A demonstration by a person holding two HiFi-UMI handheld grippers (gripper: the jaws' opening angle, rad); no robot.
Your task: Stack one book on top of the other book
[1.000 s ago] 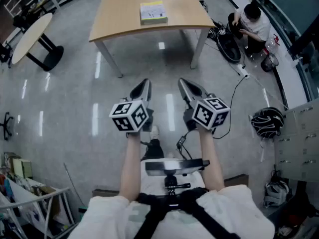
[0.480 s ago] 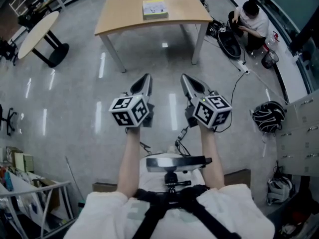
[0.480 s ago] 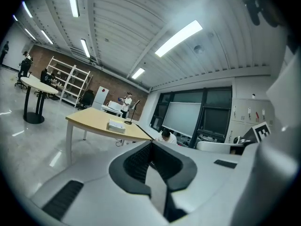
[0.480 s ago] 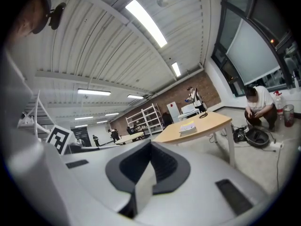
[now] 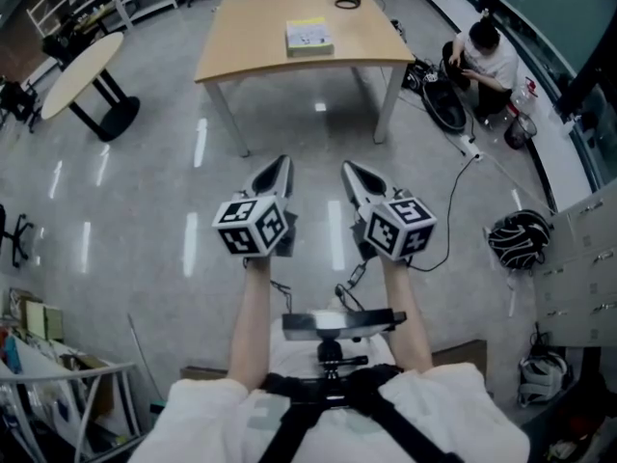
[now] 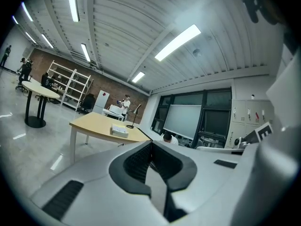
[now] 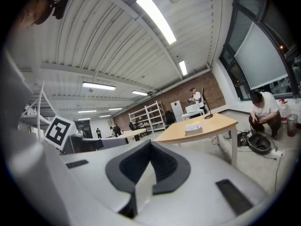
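Two books lie as one pale stack with a yellow-edged cover [image 5: 308, 36] on the wooden table [image 5: 260, 37] at the top of the head view. The same book stack [image 6: 119, 130] shows small in the left gripper view, and again as the stack [image 7: 193, 127] in the right gripper view. My left gripper [image 5: 281, 165] and right gripper [image 5: 349, 170] hang side by side over bare floor, well short of the table and pointing toward it. Both are shut, jaws pressed together, nothing between them. In the gripper views the left gripper [image 6: 150, 144] and the right gripper [image 7: 150, 143] show closed tips.
A person [image 5: 485, 51] crouches on the floor right of the table beside a cable [image 5: 461, 177]. A round side table [image 5: 82, 70] stands at left, shelving [image 5: 96, 3] behind it. A helmet [image 5: 518, 237] and lockers [image 5: 588, 268] sit at right; clutter fills the lower left.
The table and books have slid down and rightward in the head view as I walk toward them. Both grippers stay shut and level, holding their places in the picture.
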